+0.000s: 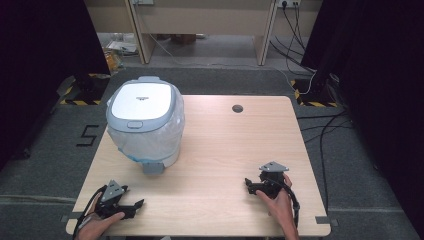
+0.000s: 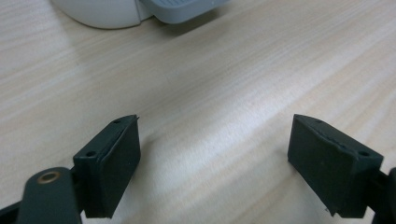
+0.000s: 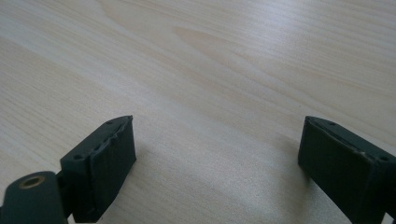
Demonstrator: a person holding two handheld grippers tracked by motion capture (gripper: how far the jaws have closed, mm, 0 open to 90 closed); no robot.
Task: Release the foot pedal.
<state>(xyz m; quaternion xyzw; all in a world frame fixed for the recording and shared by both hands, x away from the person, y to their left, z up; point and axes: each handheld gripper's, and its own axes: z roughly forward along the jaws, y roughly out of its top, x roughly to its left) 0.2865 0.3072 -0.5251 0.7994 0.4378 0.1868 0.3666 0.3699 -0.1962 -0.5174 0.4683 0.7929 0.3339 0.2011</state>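
Note:
A white pedal bin with a grey-blue lid and a clear liner stands on the left half of the wooden table. Its grey foot pedal faces the person. My left gripper rests low at the front left corner, held in a hand, its jaws wide apart over bare wood. In the left gripper view the left gripper points toward the pedal and the bin's white base. My right gripper sits at the front right, open, and in the right gripper view the right gripper has nothing between its pads.
A round cable hole is in the table near its far edge. Cables trail on the floor to the right. A desk frame stands beyond the table, and dark curtains close both sides.

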